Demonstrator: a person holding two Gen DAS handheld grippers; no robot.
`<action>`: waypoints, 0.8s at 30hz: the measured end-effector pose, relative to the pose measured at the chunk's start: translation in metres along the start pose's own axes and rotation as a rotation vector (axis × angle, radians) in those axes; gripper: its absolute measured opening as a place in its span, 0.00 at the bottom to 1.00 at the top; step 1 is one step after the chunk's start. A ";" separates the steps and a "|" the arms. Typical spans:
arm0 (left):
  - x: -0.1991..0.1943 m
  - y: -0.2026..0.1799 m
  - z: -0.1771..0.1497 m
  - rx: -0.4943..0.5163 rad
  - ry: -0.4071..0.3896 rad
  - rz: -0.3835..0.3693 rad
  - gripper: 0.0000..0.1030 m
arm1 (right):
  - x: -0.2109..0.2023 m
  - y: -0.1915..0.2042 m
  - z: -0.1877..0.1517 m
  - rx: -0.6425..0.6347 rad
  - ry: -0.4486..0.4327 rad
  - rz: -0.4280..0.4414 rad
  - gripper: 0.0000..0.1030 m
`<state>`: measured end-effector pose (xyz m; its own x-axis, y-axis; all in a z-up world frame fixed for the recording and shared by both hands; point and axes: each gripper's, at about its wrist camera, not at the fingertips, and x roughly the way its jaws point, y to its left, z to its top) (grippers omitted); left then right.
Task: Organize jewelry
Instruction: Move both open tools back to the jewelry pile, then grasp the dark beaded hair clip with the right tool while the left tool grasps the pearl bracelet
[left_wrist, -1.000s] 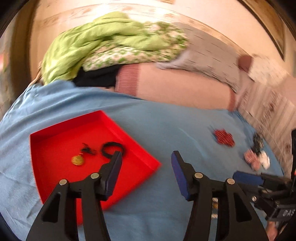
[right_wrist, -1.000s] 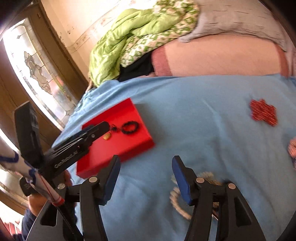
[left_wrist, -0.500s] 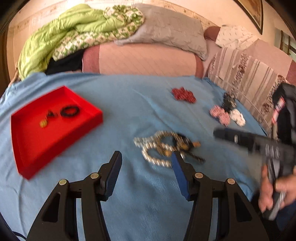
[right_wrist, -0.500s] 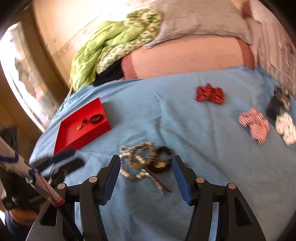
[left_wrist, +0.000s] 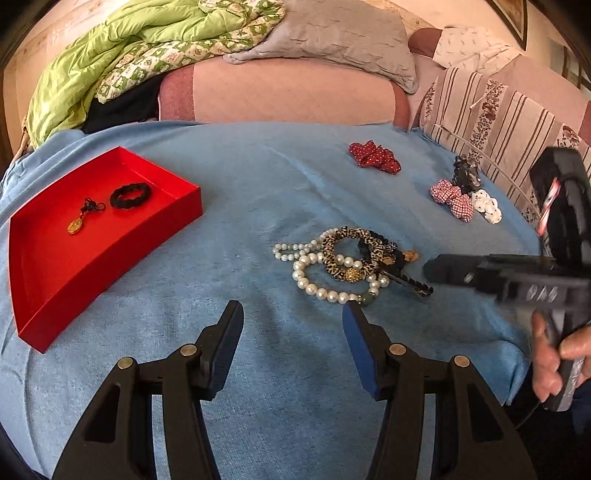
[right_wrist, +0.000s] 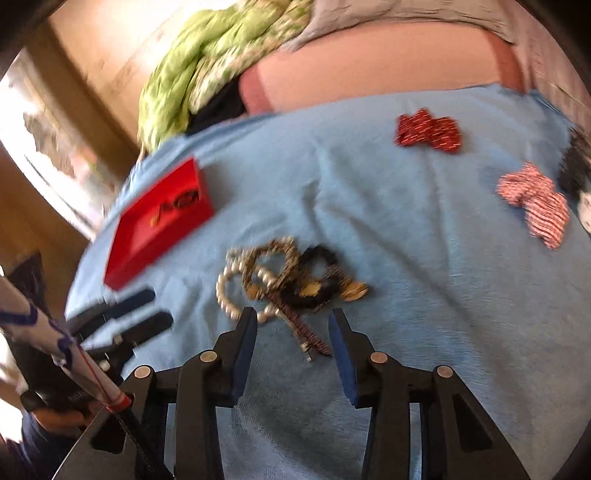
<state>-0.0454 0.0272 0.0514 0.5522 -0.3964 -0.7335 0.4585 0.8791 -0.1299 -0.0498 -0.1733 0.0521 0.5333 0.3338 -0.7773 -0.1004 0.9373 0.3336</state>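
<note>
A tangled pile of jewelry (left_wrist: 343, 266) lies on the blue bedspread: a pearl bracelet (left_wrist: 321, 288), a leopard-print scrunchie (left_wrist: 349, 240) and dark pieces. It also shows in the right wrist view (right_wrist: 280, 280). A red tray (left_wrist: 48, 269) at the left holds a gold pendant (left_wrist: 75, 226) and a black braided ring (left_wrist: 130, 195). My left gripper (left_wrist: 291, 317) is open and empty, just short of the pile. My right gripper (right_wrist: 293, 323) is open and empty, its jaws either side of the pile's near end. The right gripper also shows in the left wrist view (left_wrist: 454, 273).
A red dotted scrunchie (left_wrist: 375, 158), a checked scrunchie (left_wrist: 451, 195), a white one (left_wrist: 487, 206) and a dark one (left_wrist: 466, 173) lie at the far right. A green quilt (left_wrist: 110, 55), pillows and a pink bolster (left_wrist: 288, 92) line the far edge.
Both grippers have swung from the red tray toward the jewelry pile and moved closer to it. The right gripper now reaches the pile's near end. Both stay open.
</note>
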 end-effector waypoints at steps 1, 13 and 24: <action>0.000 0.002 0.000 -0.003 0.000 0.000 0.53 | 0.005 0.005 -0.001 -0.034 0.014 -0.021 0.43; 0.005 0.006 0.004 -0.014 0.031 -0.041 0.53 | 0.024 0.015 -0.009 -0.163 0.042 -0.162 0.11; 0.037 0.011 0.025 -0.068 0.069 -0.088 0.49 | -0.011 -0.005 0.003 0.033 -0.105 -0.020 0.11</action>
<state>-0.0021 0.0155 0.0397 0.4611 -0.4559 -0.7612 0.4536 0.8585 -0.2394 -0.0529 -0.1825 0.0608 0.6201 0.3014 -0.7243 -0.0622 0.9392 0.3376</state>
